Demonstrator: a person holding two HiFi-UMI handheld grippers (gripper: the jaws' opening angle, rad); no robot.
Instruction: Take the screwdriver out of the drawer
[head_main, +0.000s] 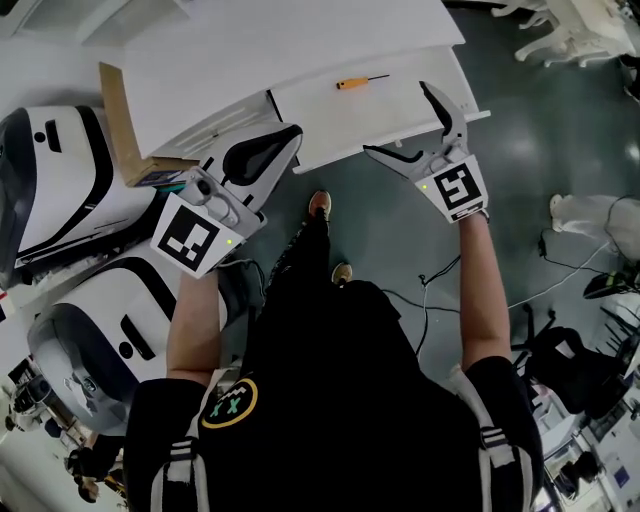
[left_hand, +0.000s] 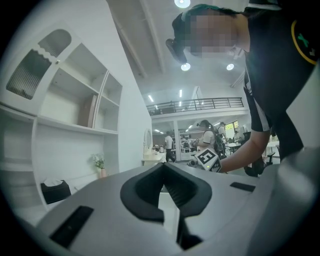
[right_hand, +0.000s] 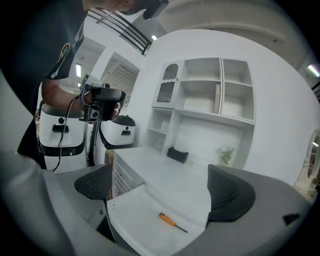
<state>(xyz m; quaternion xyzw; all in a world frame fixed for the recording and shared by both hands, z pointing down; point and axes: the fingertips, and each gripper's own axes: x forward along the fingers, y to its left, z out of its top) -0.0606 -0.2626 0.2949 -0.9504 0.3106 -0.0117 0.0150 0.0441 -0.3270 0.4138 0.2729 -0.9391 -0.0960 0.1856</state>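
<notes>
Black-clad shoulders and bare forearms of the person fill the bottom of the head view, and beyond them both tools reach toward the open white drawer under the white table. In my judgement the step in hand is the approach for the pickup. To do it well, the right gripper should go forward and down into the drawer and turn so that its jaws straddle the handle crosswise. It should then close on the thick handle and not on the thin shaft, which could slip or roll. The tips should be kept just off the drawer floor, and the lift should go straight up, clear of the drawer's front wall.

The small screwdriver with an orange handle and thin dark shaft lies flat on the drawer floor toward the back. In the head view its handle points left and its shaft right. The right gripper hovers at the drawer's front right corner with its jaws spread wide and empty. In its own view the screwdriver sits ahead and lower, framed between the two pads but touching neither. The left gripper waits at the drawer's front left with its jaws pressed together on nothing, well apart from the tool
</notes>
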